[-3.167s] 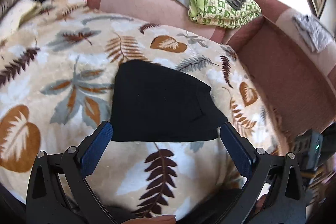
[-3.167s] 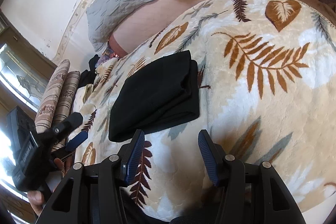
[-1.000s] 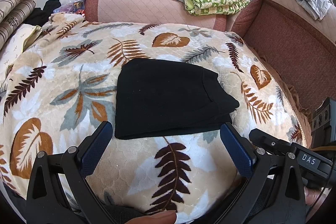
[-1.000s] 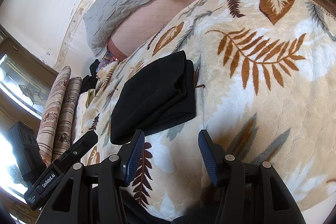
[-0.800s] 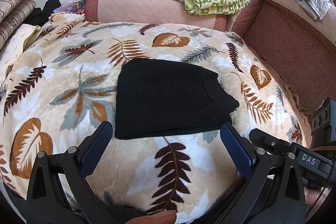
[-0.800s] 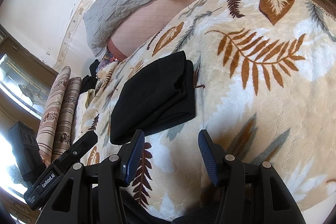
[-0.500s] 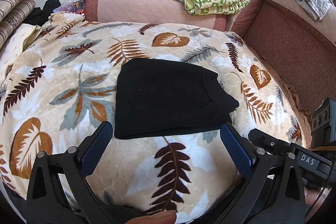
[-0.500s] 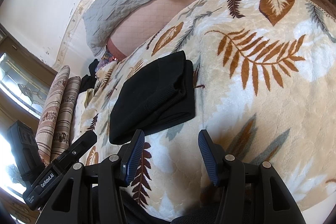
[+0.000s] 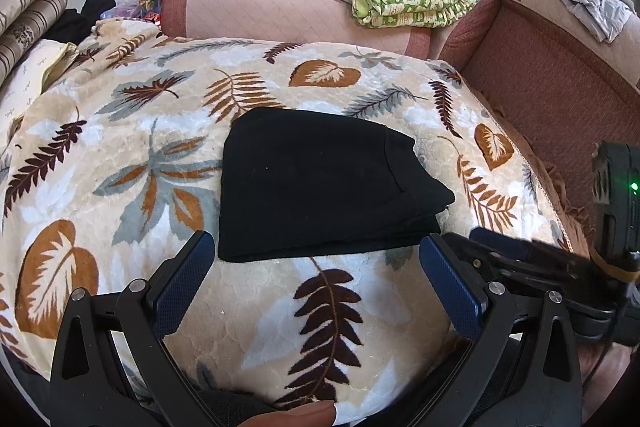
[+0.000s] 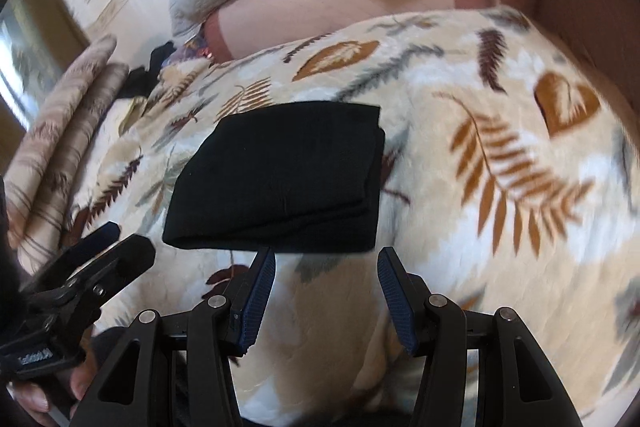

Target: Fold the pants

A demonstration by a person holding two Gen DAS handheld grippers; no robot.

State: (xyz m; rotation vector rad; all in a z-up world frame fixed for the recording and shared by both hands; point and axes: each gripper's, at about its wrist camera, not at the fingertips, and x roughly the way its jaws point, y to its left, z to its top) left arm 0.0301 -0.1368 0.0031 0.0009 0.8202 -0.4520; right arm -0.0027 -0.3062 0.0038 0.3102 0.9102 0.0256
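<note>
The black pants (image 9: 320, 187) lay as a compact folded stack on the leaf-print blanket (image 9: 120, 155), just ahead of both sets of fingertips and touched by neither. The left gripper (image 9: 316, 283) stood wide open and empty, its blue pads flanking the stack's near edge; the right gripper (image 10: 326, 287) was parted more narrowly, also holding nothing, with the near fold just beyond its tips. The folding looked essentially done. The likely risk was a needless last touch: a pad catching the loose layered corner on the stack's right side could drag the top layer askew, and the plush blanket could bunch beneath a pushed edge. The right view was blurred, so fine detail there was uncertain.
</note>
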